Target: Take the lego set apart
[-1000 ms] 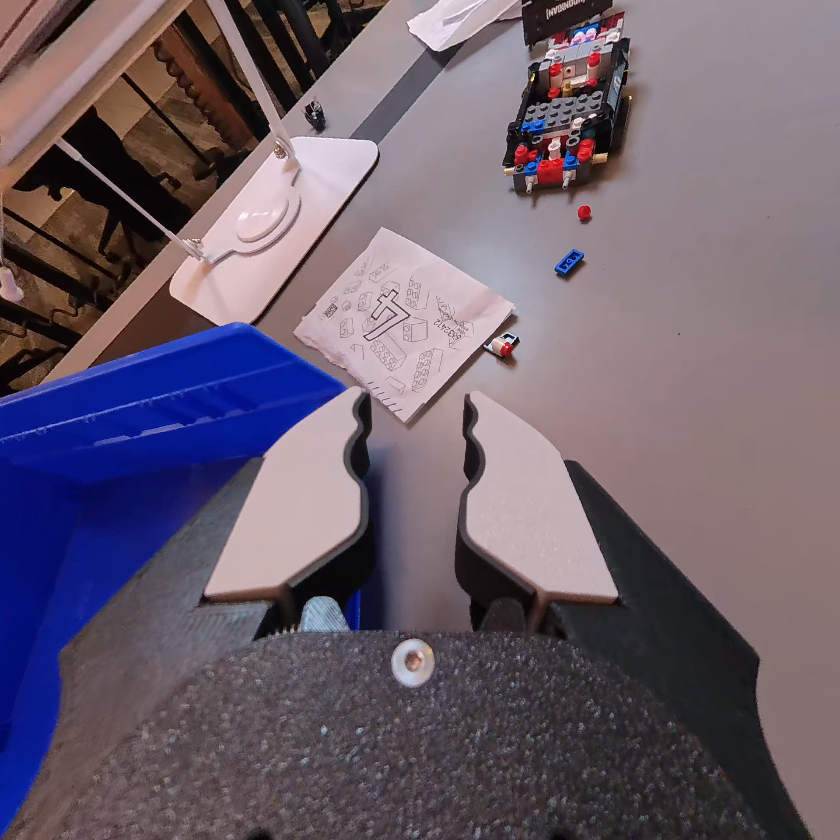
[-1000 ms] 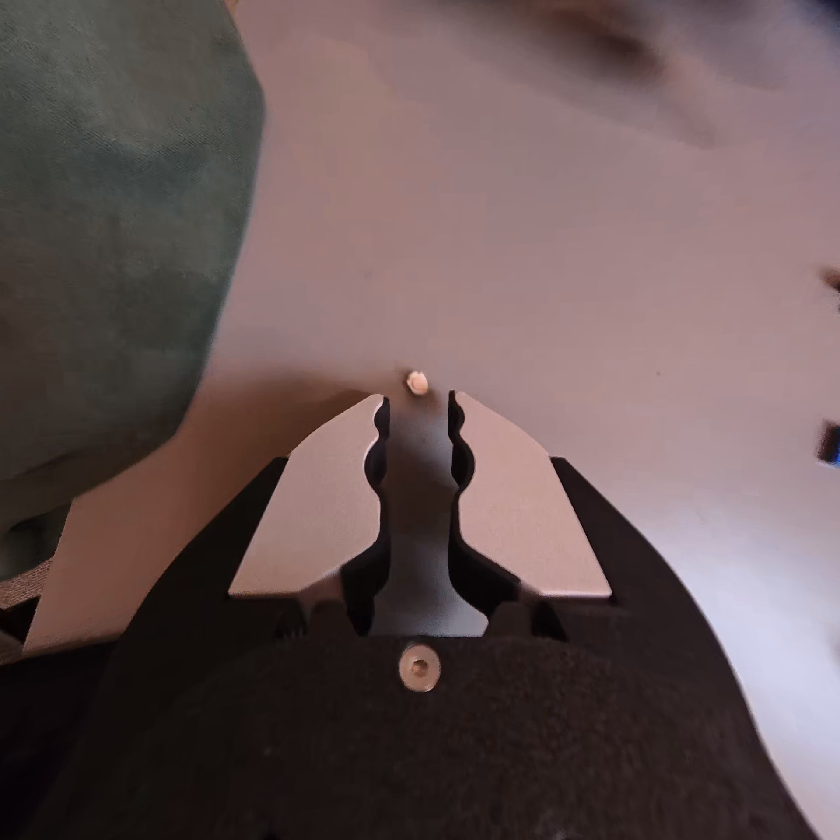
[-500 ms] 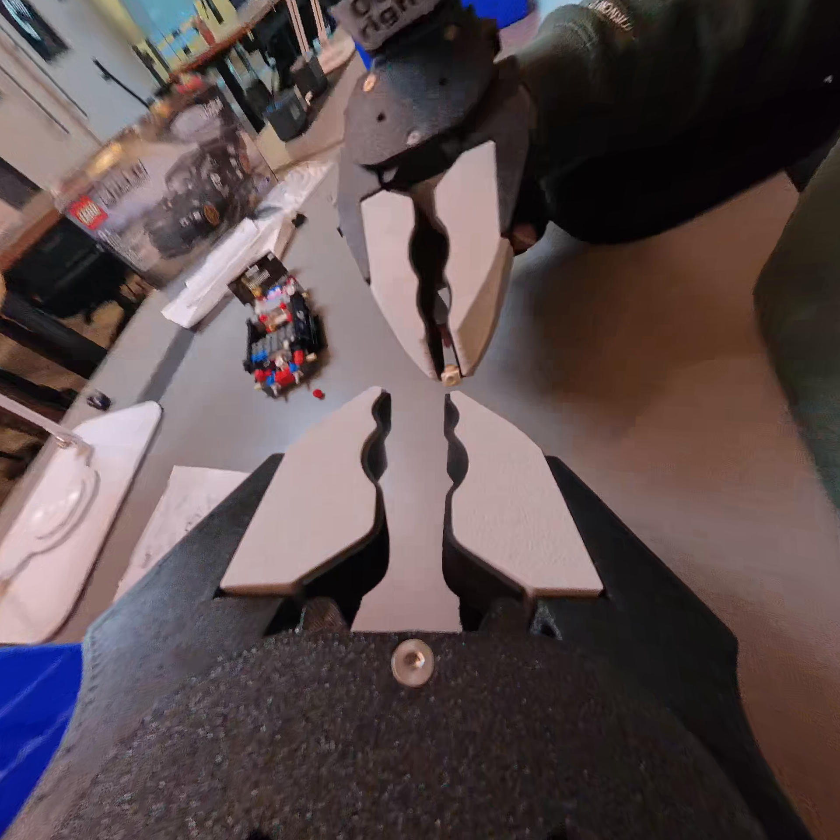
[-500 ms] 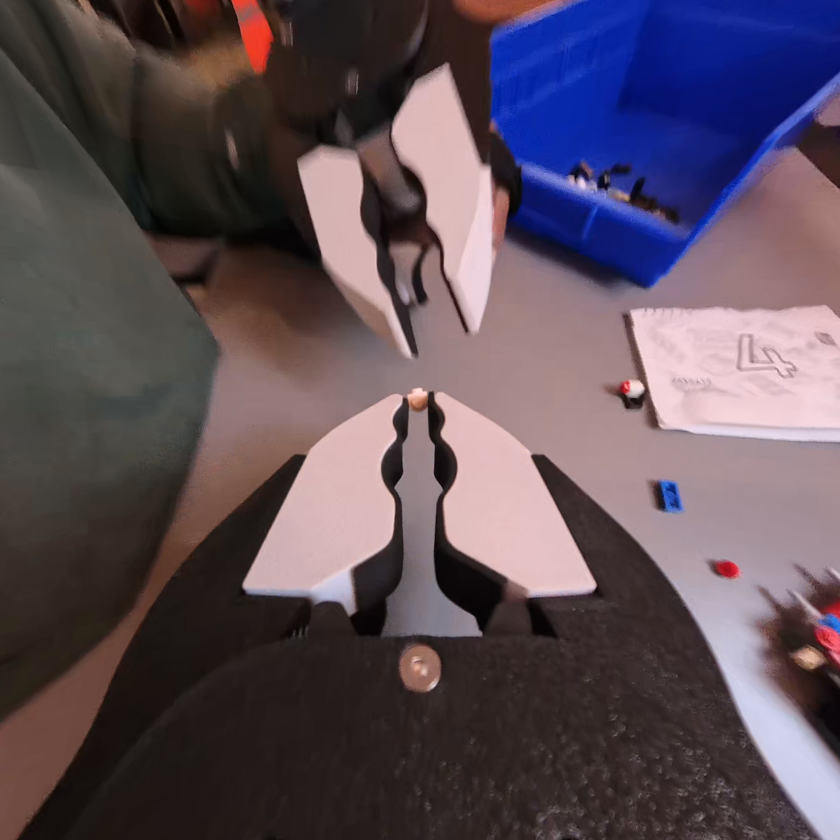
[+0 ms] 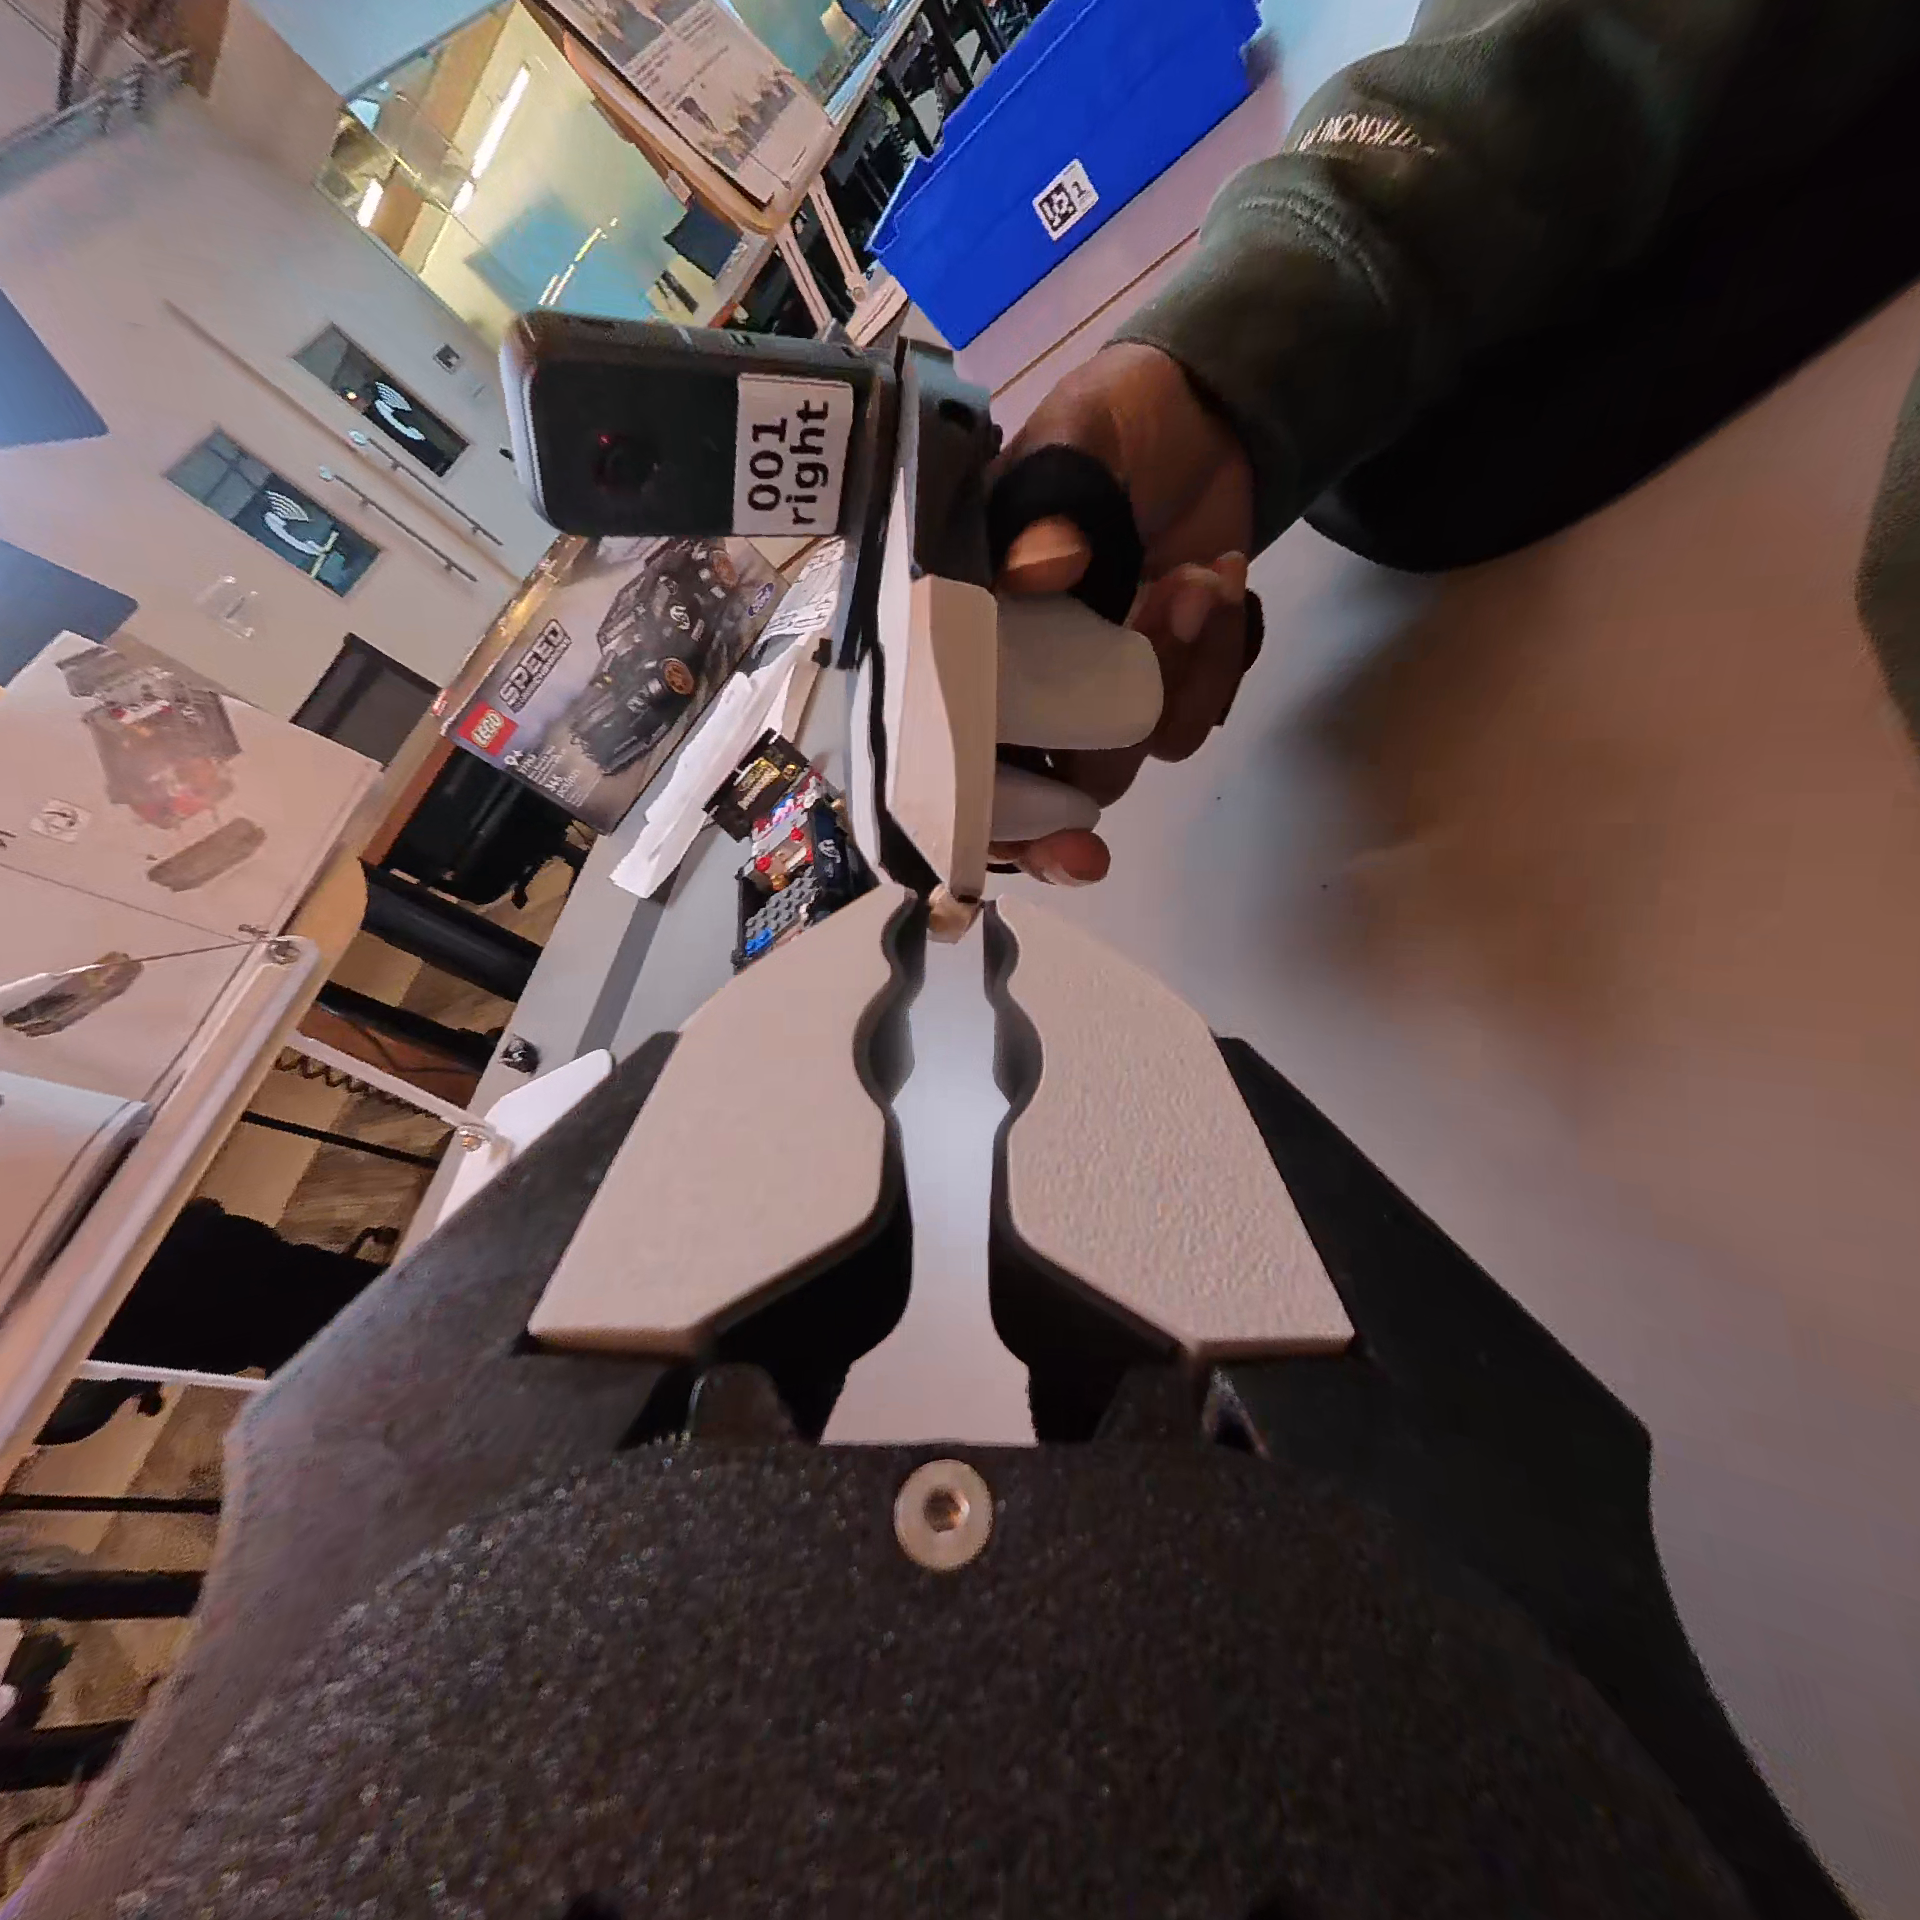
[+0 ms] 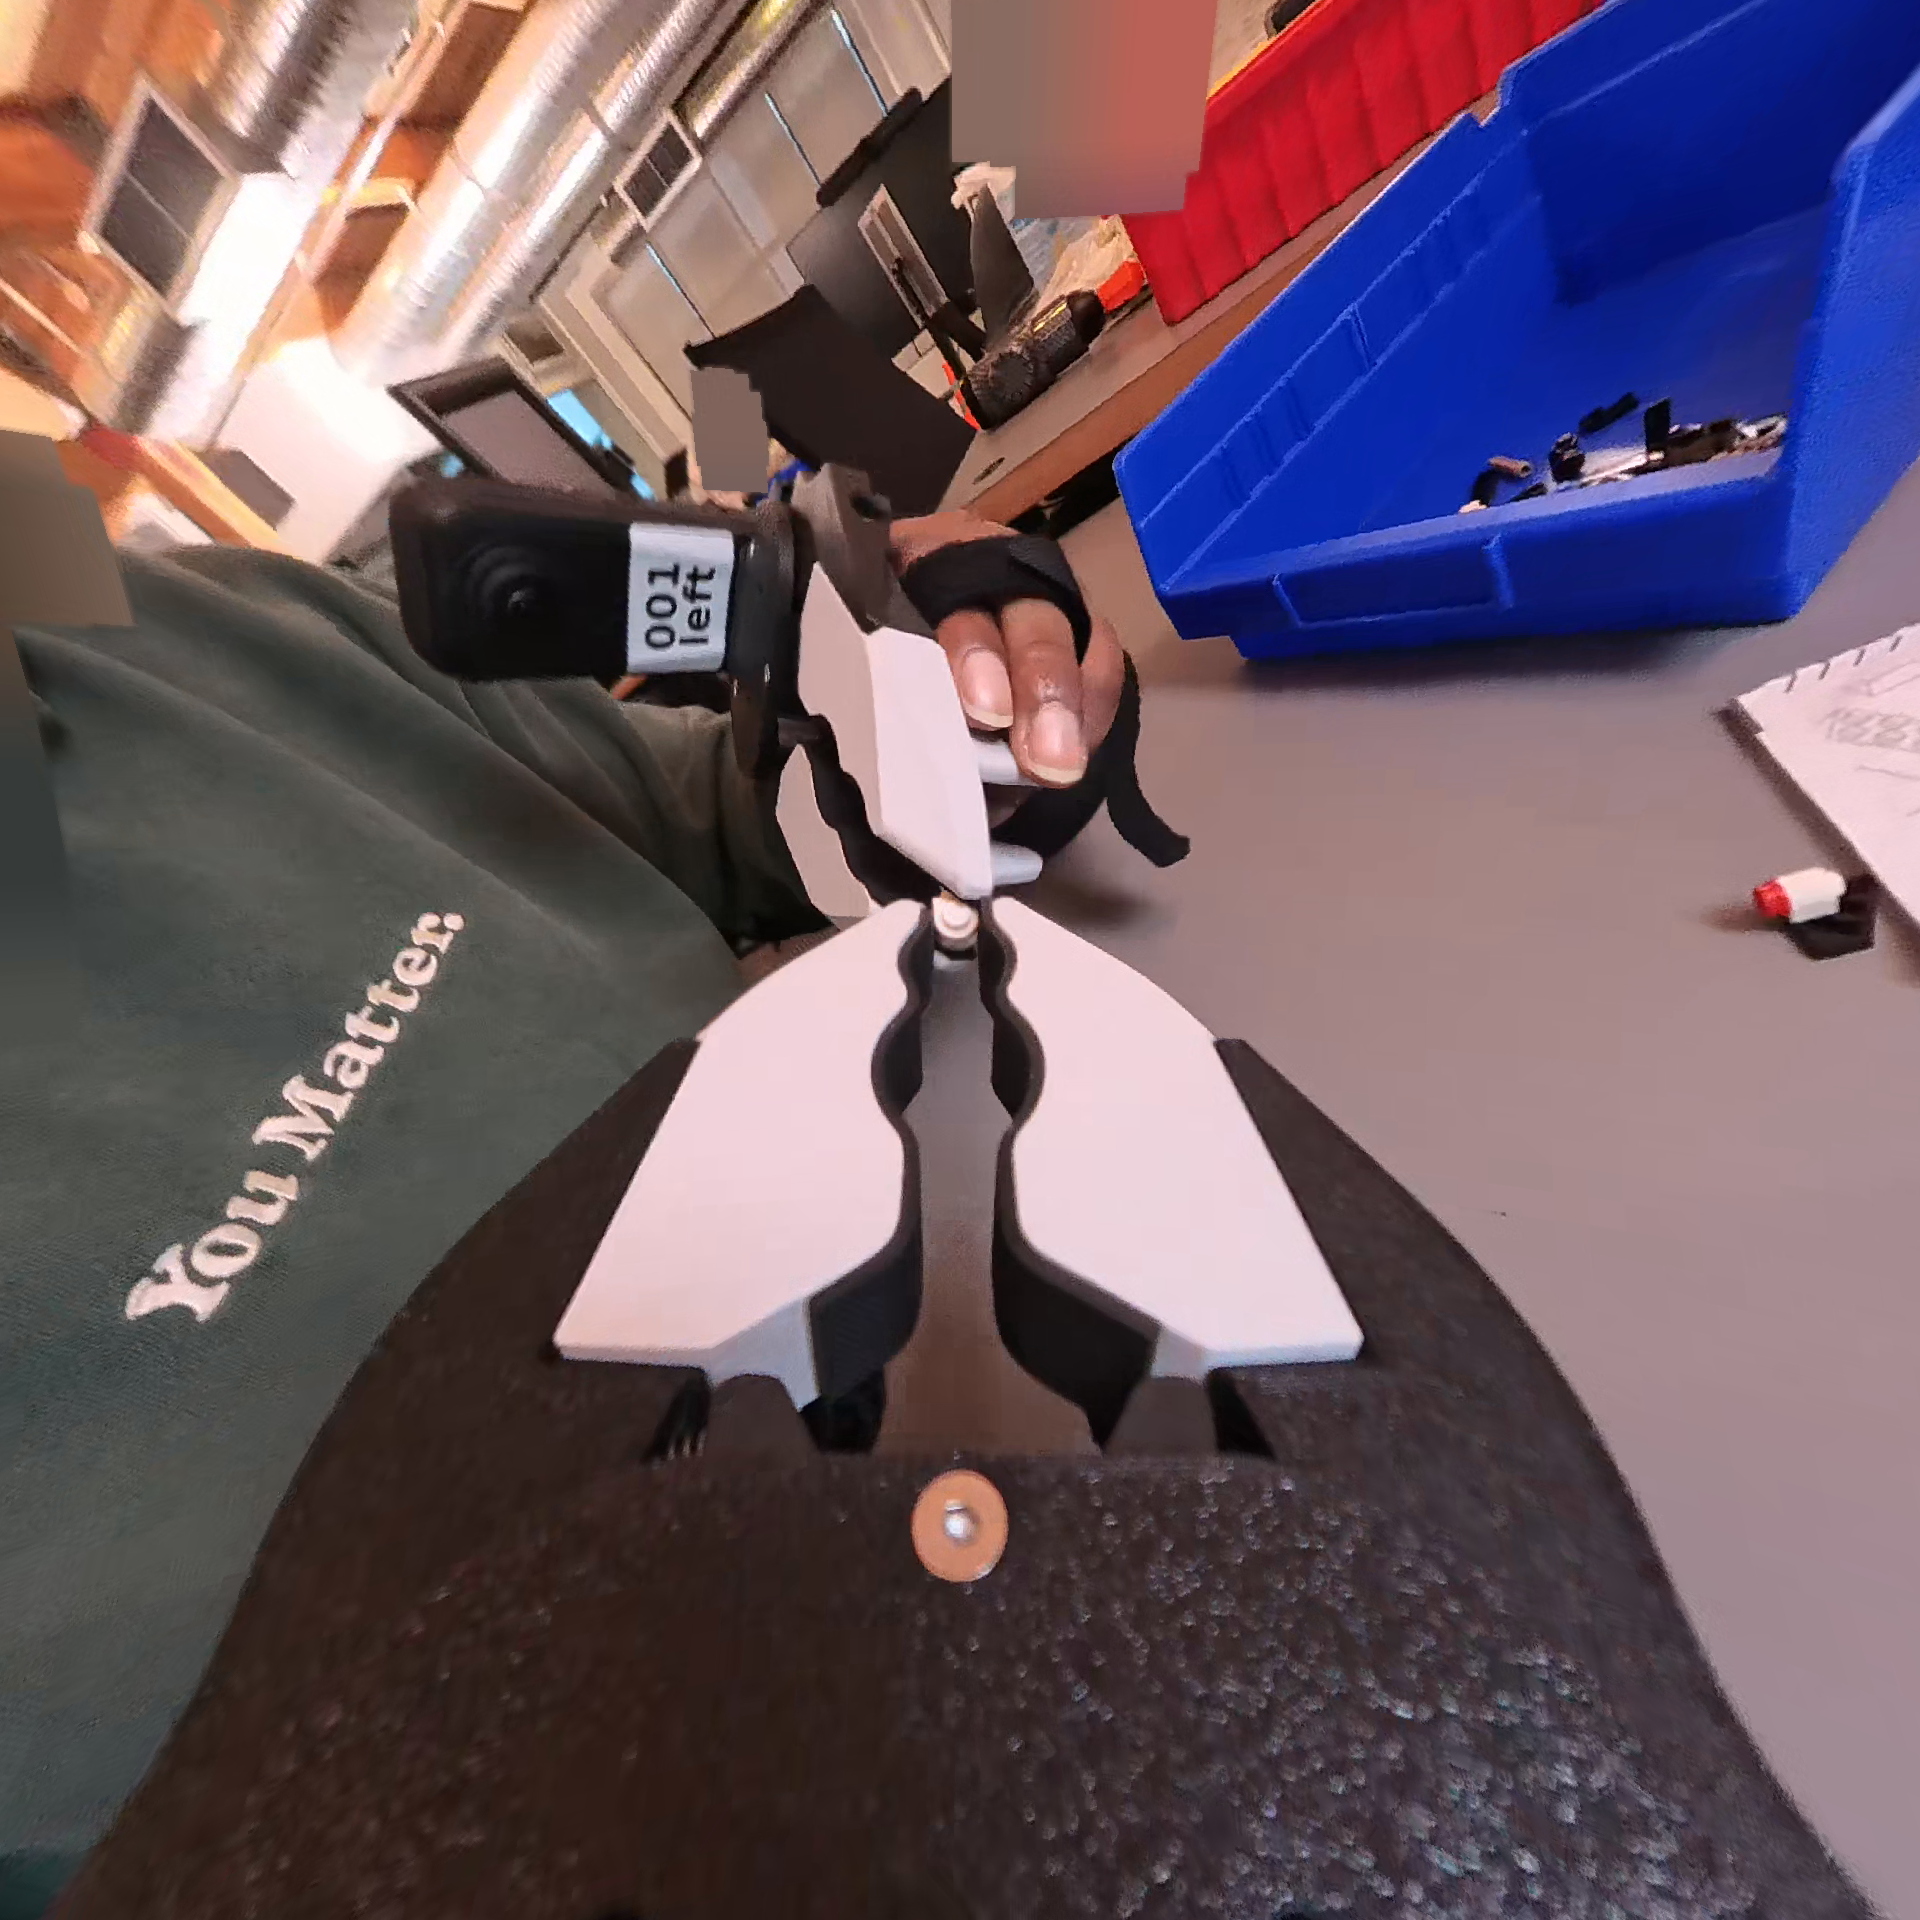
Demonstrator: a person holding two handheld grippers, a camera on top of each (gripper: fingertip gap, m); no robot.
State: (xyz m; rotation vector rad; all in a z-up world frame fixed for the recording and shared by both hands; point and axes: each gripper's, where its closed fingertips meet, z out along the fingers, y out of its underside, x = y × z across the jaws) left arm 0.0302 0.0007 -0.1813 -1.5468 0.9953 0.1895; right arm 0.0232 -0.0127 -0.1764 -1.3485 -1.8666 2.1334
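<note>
Both grippers have closed in on each other since half a second ago. Back then there was clear air between their tips, now they meet at one tiny tan piece held up above the table.

Right gripper has its fingers pinched onto that piece, right at the very tips. The stud pokes out just past them.

Left gripper comes at it from the other side. Its fingers sit a narrow gap apart with the piece right at the tip line between them. Honestly can't tell if they actually squeeze it or just sit around it.

In the left wrist view the right gripper points down, fingers nearly together on the piece, and the right hand in a dark sleeve grips the handle behind it. In the right wrist view it's mirrored: the left hand wraps the left gripper's handle, with a green sweatshirt filling the left side.

Farther out on the table, a small red and white bit sits on a black part just beside the corner of a booklet. Past that is a blue bin with a scatter of dark loose parts in the bottom.

The lego car, half stripped, sits well behind the grippers on the table, partly hidden by the left finger. Its box stands just beyond it, with some white paper between the two.
</note>
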